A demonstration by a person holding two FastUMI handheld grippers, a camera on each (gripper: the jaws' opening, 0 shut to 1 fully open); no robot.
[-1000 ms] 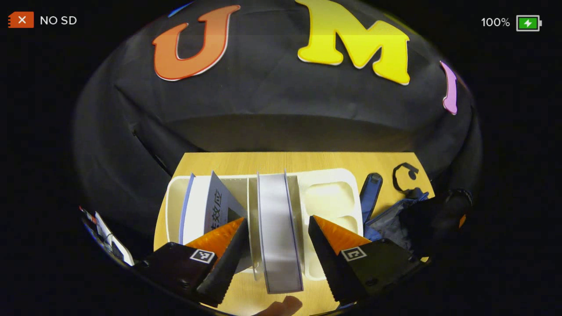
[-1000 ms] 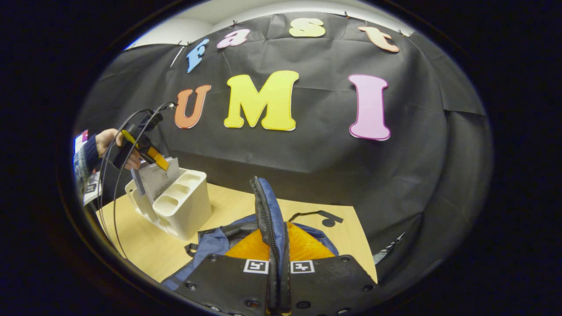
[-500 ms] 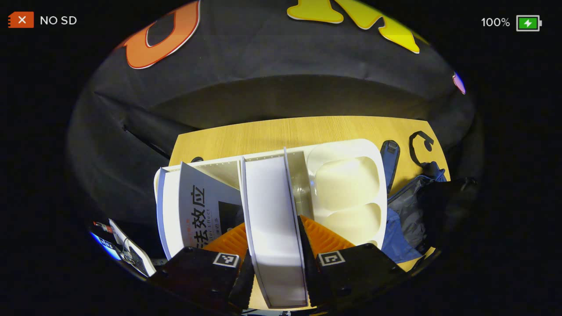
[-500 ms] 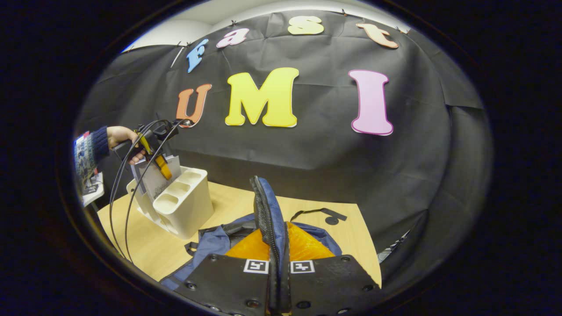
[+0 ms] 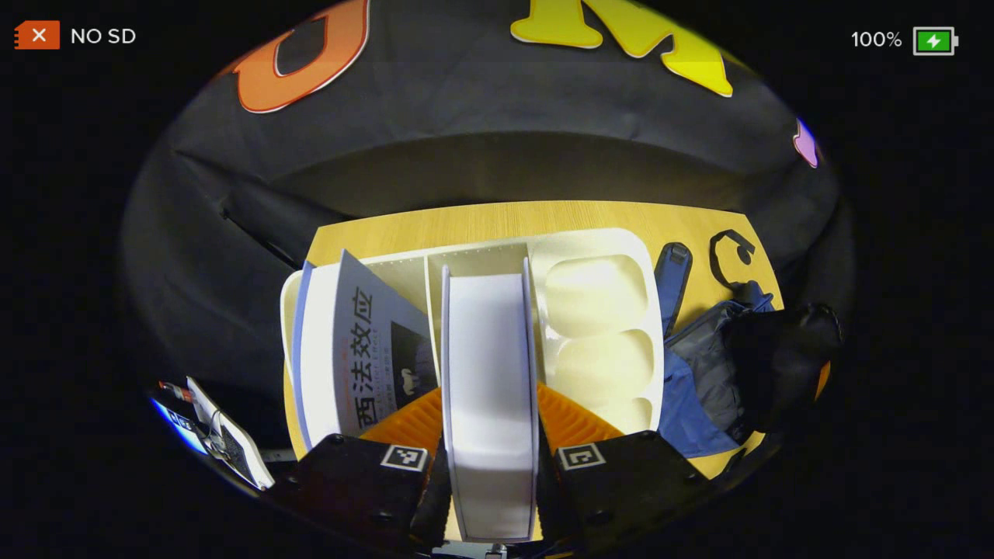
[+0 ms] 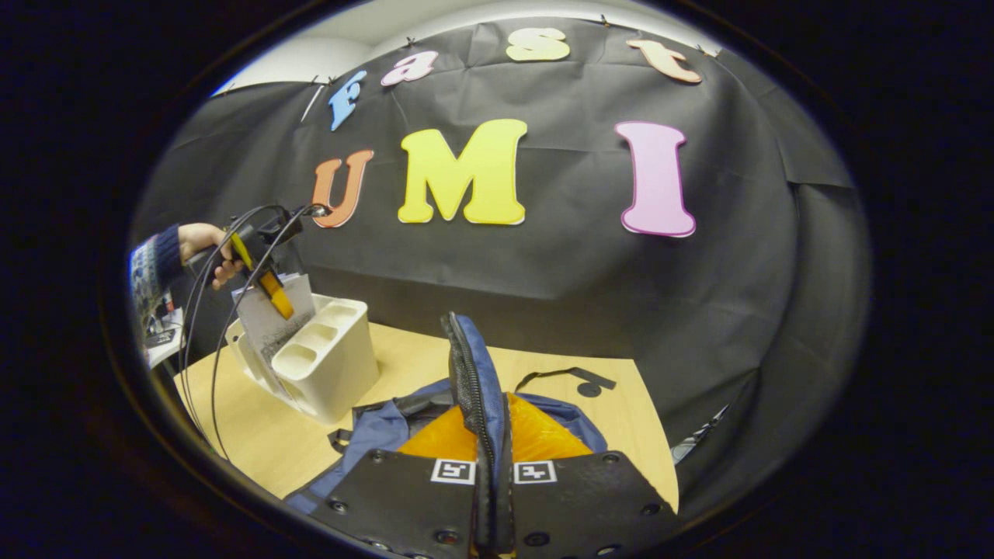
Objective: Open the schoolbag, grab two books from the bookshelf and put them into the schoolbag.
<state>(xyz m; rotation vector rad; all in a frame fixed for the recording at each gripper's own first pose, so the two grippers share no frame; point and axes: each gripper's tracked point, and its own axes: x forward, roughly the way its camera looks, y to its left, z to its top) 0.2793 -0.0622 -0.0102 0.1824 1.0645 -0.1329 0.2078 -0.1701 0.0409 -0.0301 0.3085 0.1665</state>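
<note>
The white book [image 5: 489,404] now sits clamped between your left gripper [image 5: 491,435] fingers; a second ago the jaws stood wide on either side of it, and half a second ago they had just closed. Since then the book appears to have risen slightly in the middle slot of the bookshelf [image 5: 598,244], so the lift looks under way, though most of the book is still in the slot. Judgement: first book secured, extraction started, nothing in the bag yet.

The second book [image 5: 365,349], with a grey printed cover, leans in the slot just left of it, tilted against the divider. Pull straight up, or the grasped book may drag the divider or the leaning cover.

Your right gripper [image 6: 489,497] is closed on the zipper edge of the schoolbag [image 6: 380,431], holding the flap upright as it did a second ago; the mouth stays open. In the right gripper view your hand [image 6: 203,248] and its trailing cables hang over the shelf. A loose black strap [image 6: 571,380] lies on the table [image 6: 256,435] behind the bag, clear of the route. The raised flap stands between shelf and opening, so bring the book over it.
</note>
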